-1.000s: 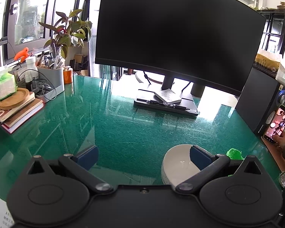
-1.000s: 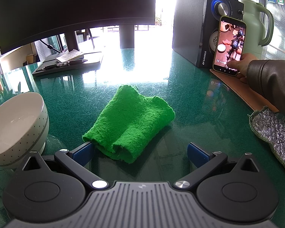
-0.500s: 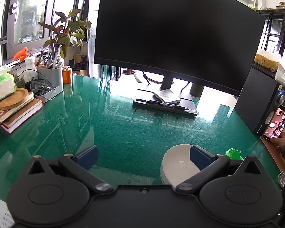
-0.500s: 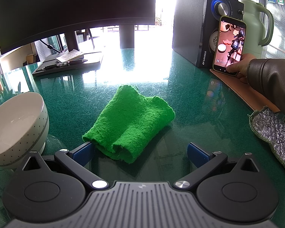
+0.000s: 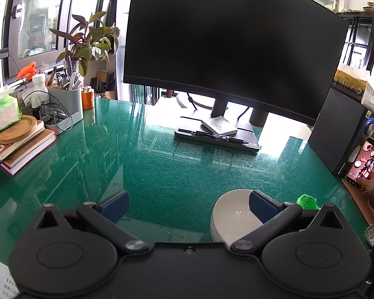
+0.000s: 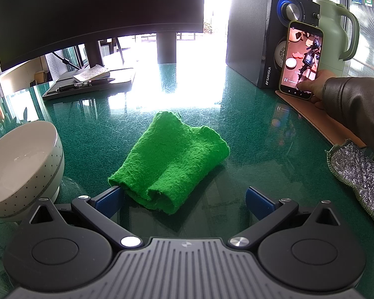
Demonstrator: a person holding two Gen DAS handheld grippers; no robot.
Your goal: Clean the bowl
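One bowl [image 6: 20, 159], one green cloth [image 6: 172, 164], one silver scouring pad [image 6: 359, 174], one phone [image 6: 300, 59], two books [image 5: 25, 149].

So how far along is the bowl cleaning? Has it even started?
Barely. Nothing looks done: the white bowl stands on the green table untouched, the folded green cloth lies beside it. Both the left gripper and right gripper are open and empty. Grabbing, wiping remain.
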